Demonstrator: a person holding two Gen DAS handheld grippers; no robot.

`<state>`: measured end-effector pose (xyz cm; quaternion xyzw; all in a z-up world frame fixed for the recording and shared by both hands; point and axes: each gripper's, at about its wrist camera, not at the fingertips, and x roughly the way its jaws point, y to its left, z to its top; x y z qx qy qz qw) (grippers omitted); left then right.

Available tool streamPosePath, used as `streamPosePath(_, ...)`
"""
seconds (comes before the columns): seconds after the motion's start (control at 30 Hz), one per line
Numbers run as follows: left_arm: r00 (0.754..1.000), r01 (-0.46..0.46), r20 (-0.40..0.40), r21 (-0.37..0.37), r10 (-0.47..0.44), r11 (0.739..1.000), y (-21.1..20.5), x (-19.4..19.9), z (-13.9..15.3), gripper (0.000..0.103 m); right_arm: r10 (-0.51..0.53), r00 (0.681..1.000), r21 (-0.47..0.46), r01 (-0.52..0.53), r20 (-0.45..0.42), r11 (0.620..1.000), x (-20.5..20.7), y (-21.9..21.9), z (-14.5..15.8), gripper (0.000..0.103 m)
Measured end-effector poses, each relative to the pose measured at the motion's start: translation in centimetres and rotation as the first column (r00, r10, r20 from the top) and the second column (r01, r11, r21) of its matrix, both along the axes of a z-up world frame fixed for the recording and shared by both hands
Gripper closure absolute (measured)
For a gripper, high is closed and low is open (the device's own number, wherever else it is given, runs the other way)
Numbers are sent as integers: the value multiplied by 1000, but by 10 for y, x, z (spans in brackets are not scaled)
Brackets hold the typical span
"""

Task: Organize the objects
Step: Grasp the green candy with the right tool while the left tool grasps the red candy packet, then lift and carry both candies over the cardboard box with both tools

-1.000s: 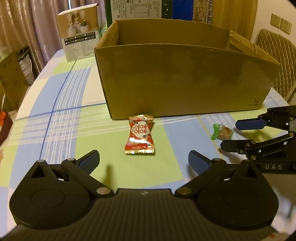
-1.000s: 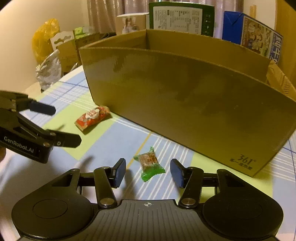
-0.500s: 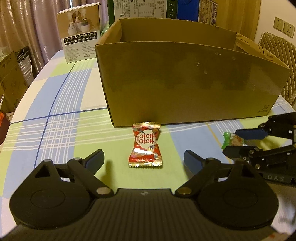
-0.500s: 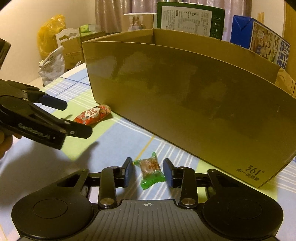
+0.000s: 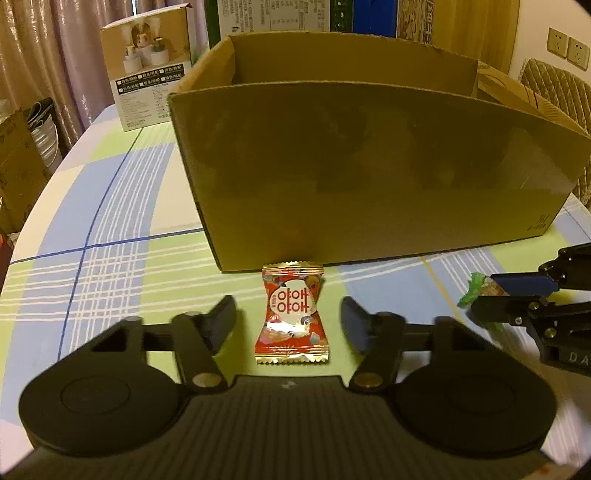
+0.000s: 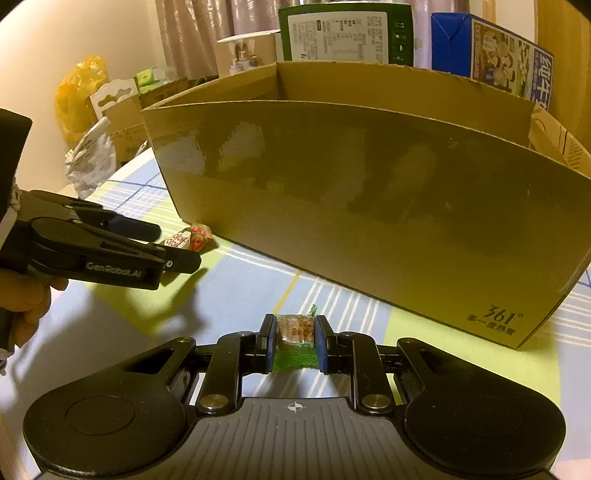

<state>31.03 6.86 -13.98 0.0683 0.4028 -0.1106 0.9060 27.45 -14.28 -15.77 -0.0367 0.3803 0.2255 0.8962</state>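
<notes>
A red candy packet [image 5: 292,314] with a white round label lies on the checked tablecloth just in front of the open cardboard box [image 5: 369,166]. My left gripper [image 5: 290,325] is open, its fingers on either side of the packet with gaps to both. My right gripper [image 6: 295,341] is shut on a small green-wrapped candy [image 6: 295,338] low over the table. The left wrist view has the right gripper [image 5: 495,295] at the right edge with the green candy [image 5: 471,290] poking out. The right wrist view catches the left gripper [image 6: 177,247] and the red packet [image 6: 188,236] at left.
The box [image 6: 369,192] fills the far side of the table [image 5: 110,240]. Behind it stand a white product box [image 5: 151,66], a green-and-white carton [image 6: 347,33] and a blue carton [image 6: 491,48]. A hand [image 6: 22,302] holds the left gripper. A chair [image 5: 557,88] is far right.
My right gripper closed onto the green candy. My left gripper moved forward so its fingers now flank the red packet, and its opening has narrowed.
</notes>
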Motion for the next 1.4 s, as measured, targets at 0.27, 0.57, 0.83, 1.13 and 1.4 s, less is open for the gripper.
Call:
streamPosePath(0.27,1000,-1,-17,-1,1,1000,-2,0,-1,74,-10,1000,6,10,-3,1000,-2,-1,1,85)
streamPosePath(0.57,997,19,-70,-16,-20,1000,-20,-23,5,79,-35,999,4,35,-6,999,-7,-5,10,85)
streamPosePath(0.83,997,14,-78,-43,-18,999,-34,-55,28,79,-131,990,42,133,-50,990,-32,-25,27,85)
streamPosePath(1.13,998,-4,-69,-63,0,998,-39,-103,70,79,-220,971,63,226,-96,972,-76,-44,70,85)
streamPosePath(1.4,999,14,-33,-79,-17,997,-46,-141,117,79,-238,968,41,242,-72,969,-112,-50,119,85)
